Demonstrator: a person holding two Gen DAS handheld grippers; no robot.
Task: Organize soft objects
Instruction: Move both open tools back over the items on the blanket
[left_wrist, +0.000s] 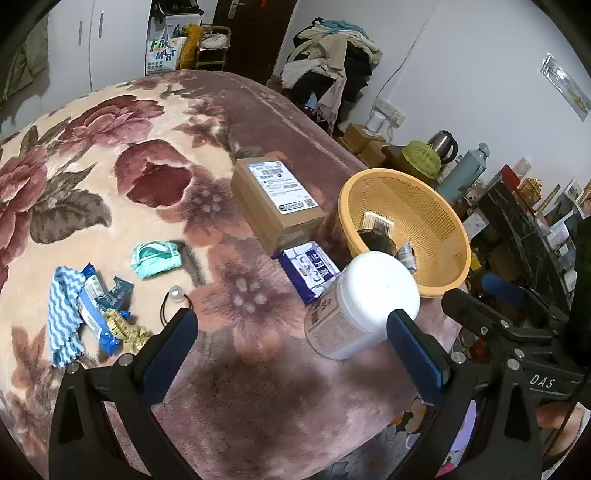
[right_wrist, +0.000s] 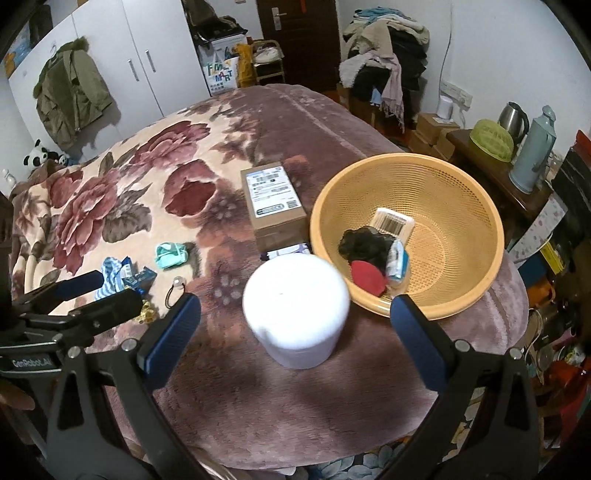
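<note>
Both grippers (left_wrist: 291, 347) (right_wrist: 295, 325) hanging wide, empty; we are seeing basket (right_wrist: 461, 295) part filled, mask (left_wrist: 157, 258), cloth (left_wrist: 62, 310) waiting.

My left gripper (left_wrist: 291, 328) has its jaws spread wide, the blue-padded fingers (left_wrist: 168, 354) reaching forward and slightly down with nothing between them. My right gripper (right_wrist: 295, 317) is just as wide apart and tilted forward at a similar angle, its pads (right_wrist: 173, 332) clear of any contact. The two tools sit side by side at about the same height: from the left wrist camera I see the right gripper's black frame just off my right finger, and from the right wrist camera the left gripper's frame and one blue pad lie just off my left finger.
</note>
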